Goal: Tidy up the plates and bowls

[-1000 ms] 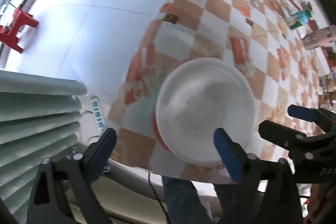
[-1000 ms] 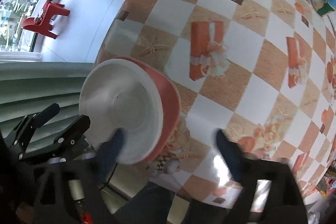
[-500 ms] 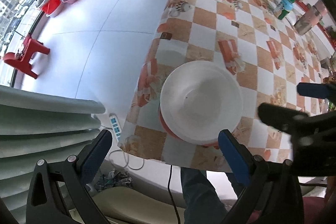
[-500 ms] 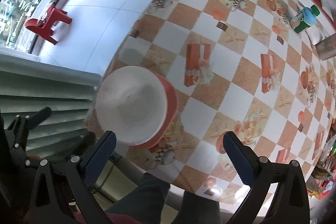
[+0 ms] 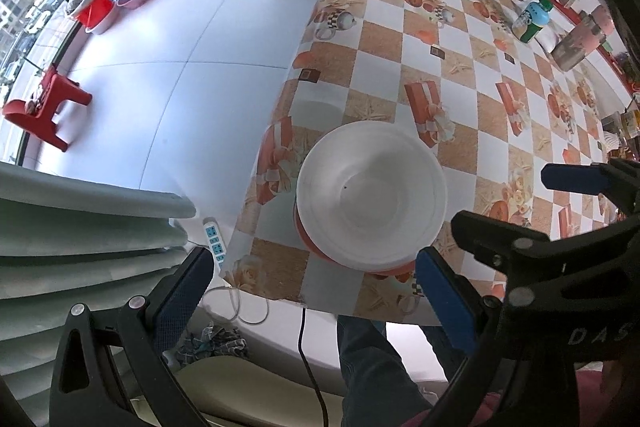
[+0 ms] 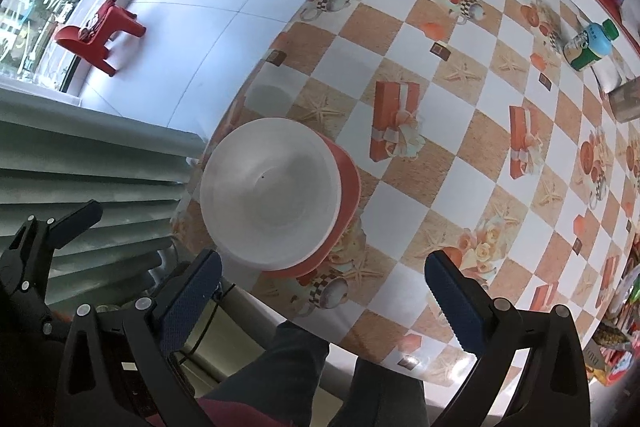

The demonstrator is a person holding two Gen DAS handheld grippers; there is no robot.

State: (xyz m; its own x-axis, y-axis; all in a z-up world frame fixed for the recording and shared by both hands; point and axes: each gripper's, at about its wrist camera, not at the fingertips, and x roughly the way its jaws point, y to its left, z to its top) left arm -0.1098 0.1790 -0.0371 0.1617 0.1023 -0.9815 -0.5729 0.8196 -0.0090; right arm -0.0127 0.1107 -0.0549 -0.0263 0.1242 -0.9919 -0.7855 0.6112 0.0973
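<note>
A white bowl [image 5: 371,195] is seen nested inside an orange-red bowl [image 6: 347,179], the stack standing near the front left corner of a table [image 5: 472,75] covered by a checked cloth printed with gift boxes and teacups. In the left wrist view the white bowl fills the middle of the frame, with only a crescent of the orange-red one showing beneath its near edge.

The left gripper [image 5: 308,291] is held above the table's near edge, its blue-padded jaws spread wide with nothing between them. The right gripper [image 6: 320,291] is likewise held wide apart and empty, raised over the front edge just to the right of the stack. Neither gripper touches the bowls. The person's trouser legs [image 6: 280,367] are visible below the table edge.

A green-capped bottle [image 6: 590,45] stands well apart at the far side. No other plates or bowls can be made out on the cloth.

The nesting step is judged to be done, with both tools drawn clear. The next move would seem to call for another dish to be found, or for the stack to be gripped by its rim and shifted away from the edge, where it could be knocked off
</note>
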